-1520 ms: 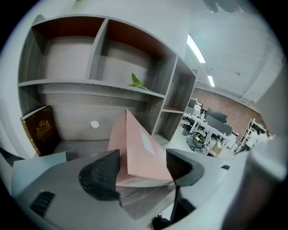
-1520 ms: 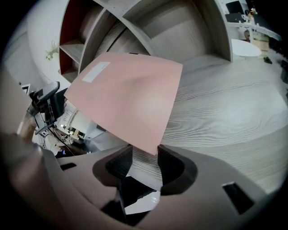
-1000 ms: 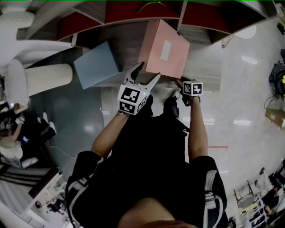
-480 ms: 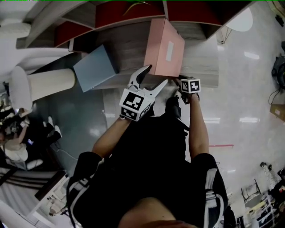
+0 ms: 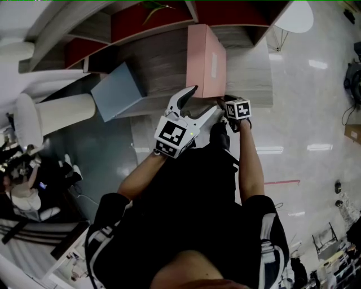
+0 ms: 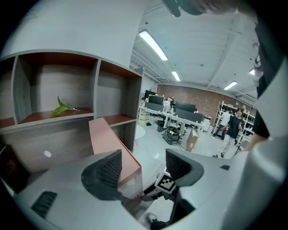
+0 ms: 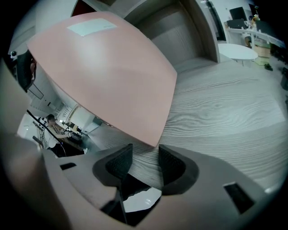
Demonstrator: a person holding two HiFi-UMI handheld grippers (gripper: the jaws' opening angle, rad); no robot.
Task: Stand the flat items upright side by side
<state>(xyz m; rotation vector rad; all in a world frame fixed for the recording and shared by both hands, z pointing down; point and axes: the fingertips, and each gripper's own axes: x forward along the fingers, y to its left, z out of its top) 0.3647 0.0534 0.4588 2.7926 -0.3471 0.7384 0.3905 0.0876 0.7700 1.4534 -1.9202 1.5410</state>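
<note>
As left gripper point(image 6: 143, 167) and right gripper point(image 7: 143, 160) gape, one pink box point(image 5: 206, 56), one blue box point(image 5: 117, 91) rest.

In the head view the right gripper point(image 5: 227, 102) shows little beyond its marker cube point(image 5: 238, 109). The jaws lie hidden beneath it, so whether they touch the pink box point(image 5: 206, 59) cannot be judged there. The box's pale label point(image 7: 91, 27) is too blurred to read. In the left gripper view one jaw of the left gripper point(image 6: 144, 161) covers the box's near lower corner. A dark thing point(image 6: 10, 168) at that view's left rim is cut off and cannot be identified. The plant point(image 5: 155, 7) is clipped by the head view's top edge.
</note>
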